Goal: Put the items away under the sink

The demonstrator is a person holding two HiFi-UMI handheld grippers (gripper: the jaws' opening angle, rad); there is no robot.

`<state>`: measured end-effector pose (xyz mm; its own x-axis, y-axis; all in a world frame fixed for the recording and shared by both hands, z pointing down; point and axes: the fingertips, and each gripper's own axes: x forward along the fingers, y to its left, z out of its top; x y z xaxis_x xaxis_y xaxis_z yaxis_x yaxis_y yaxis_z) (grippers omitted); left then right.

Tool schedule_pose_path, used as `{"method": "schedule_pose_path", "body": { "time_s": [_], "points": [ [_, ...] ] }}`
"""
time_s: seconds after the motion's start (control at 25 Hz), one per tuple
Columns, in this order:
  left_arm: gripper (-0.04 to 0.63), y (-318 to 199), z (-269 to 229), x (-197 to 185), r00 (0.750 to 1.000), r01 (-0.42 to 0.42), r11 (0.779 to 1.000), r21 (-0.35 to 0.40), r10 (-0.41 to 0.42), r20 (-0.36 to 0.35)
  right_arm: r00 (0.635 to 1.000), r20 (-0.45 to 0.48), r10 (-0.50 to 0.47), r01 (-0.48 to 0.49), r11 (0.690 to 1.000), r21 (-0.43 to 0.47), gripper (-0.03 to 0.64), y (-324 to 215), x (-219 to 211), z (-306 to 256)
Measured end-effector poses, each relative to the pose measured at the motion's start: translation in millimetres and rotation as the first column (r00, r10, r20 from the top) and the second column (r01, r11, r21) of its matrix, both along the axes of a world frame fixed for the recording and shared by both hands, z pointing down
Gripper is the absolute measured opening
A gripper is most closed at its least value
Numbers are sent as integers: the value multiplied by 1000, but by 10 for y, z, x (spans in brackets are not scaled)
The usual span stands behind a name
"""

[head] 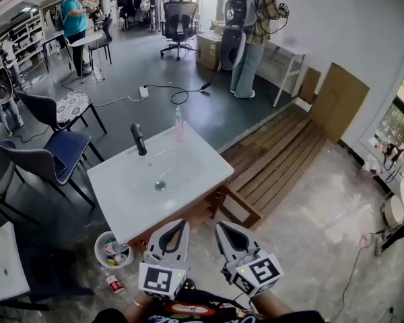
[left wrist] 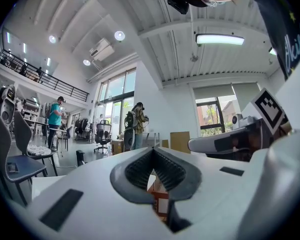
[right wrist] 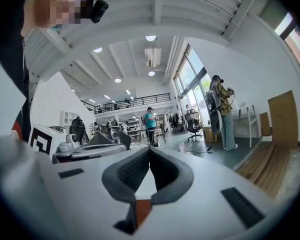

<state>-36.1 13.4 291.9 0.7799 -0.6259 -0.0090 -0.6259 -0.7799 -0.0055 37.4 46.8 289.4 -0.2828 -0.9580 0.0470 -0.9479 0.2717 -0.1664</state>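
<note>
Nothing stowed yet. Left gripper and right gripper hover before the white rectangular sink on its wooden cabinet, fingers pressed together, empty. Round white basket of small items and red-capped small bottle sit on the floor beside it (all left to do).

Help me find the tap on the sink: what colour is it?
The tap is black; it shows best in the head view.
</note>
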Motion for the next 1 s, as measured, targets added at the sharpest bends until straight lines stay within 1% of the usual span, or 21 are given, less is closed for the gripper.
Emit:
{"method": "schedule_pose_path", "body": {
  "time_s": [0.24,0.6,0.76,0.96,1.0],
  "points": [
    [8,-150,-28,-16,1000,2,999,32,-1,-20,1000,-9,1,-1,1000,6,8,-141,-18,23],
    [8,-278,6,-53,1000,-8,1000,30,9,-11,1000,-19,-5,5,1000,-1,8,-275,-86,51],
    [8,-298,59,-74,1000,-20,1000,16,20,-9,1000,-22,-3,3,1000,-4,8,-306,-115,77],
    [8,-277,130,-74,1000,-24,1000,-7,24,11,1000,-22,5,-5,1000,-11,8,-288,-113,97],
    [8,-274,121,-83,1000,-24,1000,-2,24,9,1000,-23,6,-7,1000,-12,8,-286,-118,102]
  ]
}}
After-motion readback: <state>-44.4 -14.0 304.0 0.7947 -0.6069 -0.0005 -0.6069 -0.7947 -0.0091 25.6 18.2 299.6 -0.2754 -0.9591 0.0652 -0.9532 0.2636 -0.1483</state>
